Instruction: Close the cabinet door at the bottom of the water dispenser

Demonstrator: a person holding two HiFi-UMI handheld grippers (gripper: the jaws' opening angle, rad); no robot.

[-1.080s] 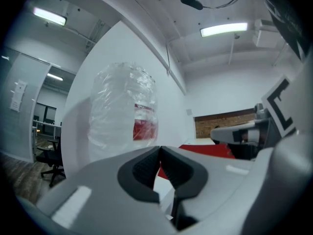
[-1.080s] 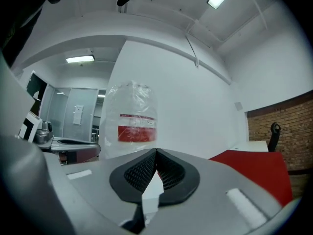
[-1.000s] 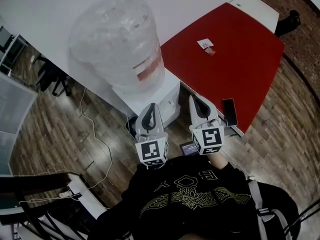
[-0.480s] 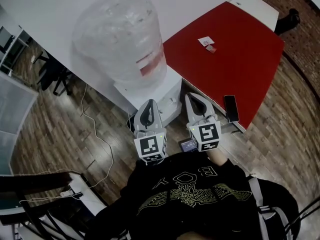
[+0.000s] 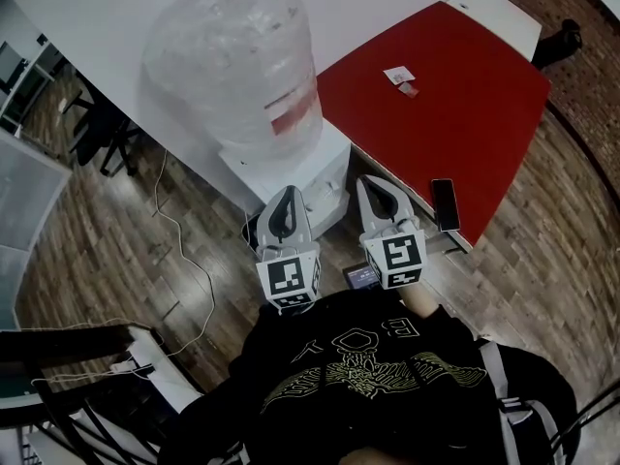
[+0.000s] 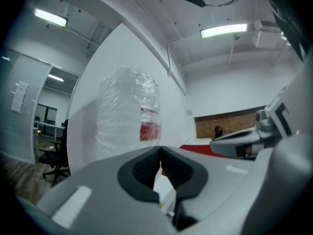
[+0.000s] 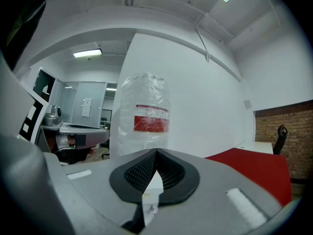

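Observation:
The white water dispenser (image 5: 295, 172) stands against the wall, with a big clear bottle (image 5: 232, 61) bearing a red label on top. Both grippers are held level in front of it, side by side. My left gripper (image 5: 287, 195) is shut and empty, its tips meeting in the left gripper view (image 6: 160, 151) before the bottle (image 6: 128, 109). Likewise shut and empty, my right gripper (image 5: 369, 184) faces the bottle (image 7: 144, 116) in its own view (image 7: 156, 153). A dark part (image 5: 254, 232) shows low beside the left gripper. The dispenser's lower cabinet front is hidden behind the grippers.
A red table (image 5: 436, 76) stands right of the dispenser, with a phone (image 5: 444, 204) near its edge and a small card (image 5: 399, 76). Cables (image 5: 184, 250) run over the wooden floor at the left. An office chair (image 5: 97, 134) stands farther left.
My right gripper has edged a little left and down, nearer to the dispenser. The left gripper has hardly moved. Both stay shut.

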